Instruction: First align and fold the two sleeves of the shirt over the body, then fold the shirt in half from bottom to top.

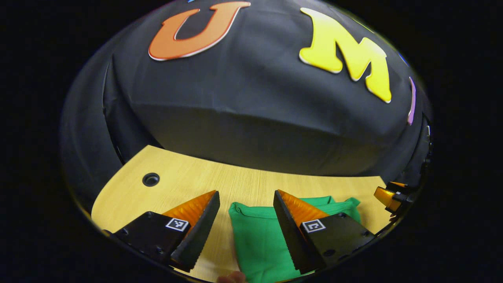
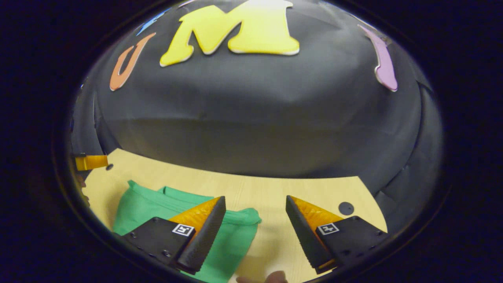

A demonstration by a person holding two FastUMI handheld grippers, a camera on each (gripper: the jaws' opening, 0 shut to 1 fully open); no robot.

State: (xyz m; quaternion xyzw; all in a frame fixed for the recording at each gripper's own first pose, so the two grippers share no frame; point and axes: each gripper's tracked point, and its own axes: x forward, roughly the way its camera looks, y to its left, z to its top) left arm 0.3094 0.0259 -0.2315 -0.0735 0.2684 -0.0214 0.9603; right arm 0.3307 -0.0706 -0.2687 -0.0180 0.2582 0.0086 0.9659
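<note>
While the green shirt (image 1: 259, 239) lies folded into a compact block on the wooden table (image 1: 188, 181), both grippers hover above it holding nothing. Left gripper view: left gripper (image 1: 245, 200) wide, shirt at 6 o'clock between its fingers, cable hole (image 1: 151, 179) at 9 o'clock. Right gripper view: right gripper (image 2: 255, 206) wide, shirt at 7 o'clock under its left finger. Judgement: sleeves look folded in. If the bottom-to-top fold remains, pinch both bottom corners evenly and carry them level to the collar edge.
</note>
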